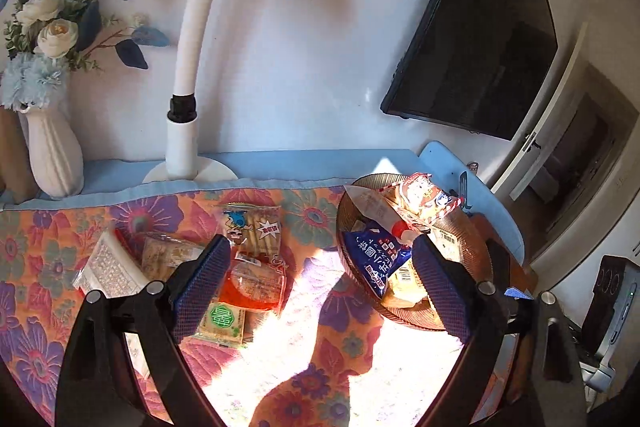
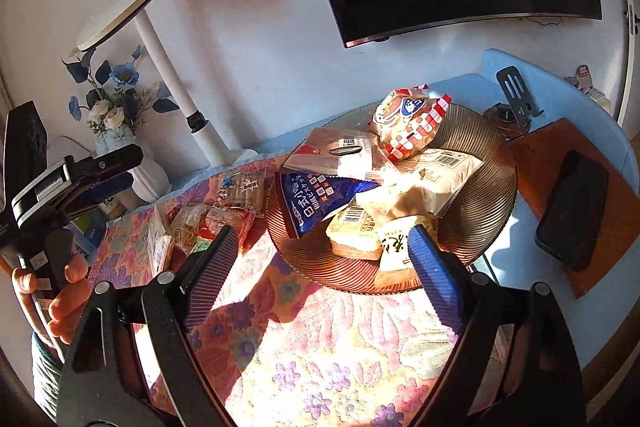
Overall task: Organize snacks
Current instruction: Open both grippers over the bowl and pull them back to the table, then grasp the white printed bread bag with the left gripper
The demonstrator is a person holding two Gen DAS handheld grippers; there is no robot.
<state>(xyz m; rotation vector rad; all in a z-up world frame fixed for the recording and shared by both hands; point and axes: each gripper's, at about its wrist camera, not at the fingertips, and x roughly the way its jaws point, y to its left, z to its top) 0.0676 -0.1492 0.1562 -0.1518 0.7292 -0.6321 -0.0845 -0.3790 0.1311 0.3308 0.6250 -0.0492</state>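
- your left hand-held gripper (image 1: 320, 263) is spread wide and carries nothing; it hangs above the flowered cloth (image 1: 48, 267), between the loose snacks and the plate.
- your right hand-held gripper (image 2: 322, 255) is also wide apart and empty; its right finger (image 2: 434, 275) stands just before the near rim of the brown ribbed plate (image 2: 480, 227).
- i think both are kept apart like this so that the next packet can go between the fingers without pushing it away.
- on the plate many packets are already piled: a blue packet (image 2: 316, 203), a red-and-white striped bag (image 2: 408, 123) on top, and pale wrapped cakes (image 2: 356, 231) at the front. it seems the plate is the place for collecting.
- the loose snacks wait on the cloth, left of the plate: a biscuit-stick packet (image 1: 254, 227), an orange packet (image 1: 256, 283), a green-label packet (image 1: 222, 321), and a white wafer packet (image 1: 108, 263).
- these lie close together and overlap, so you should take the outside one first, in my judgement.
- the pile on the plate is high and can slide; put the next packet in a low place.
- the lamp (image 1: 184, 147) and the vase (image 1: 52, 151) stand behind on the desk, well apart.
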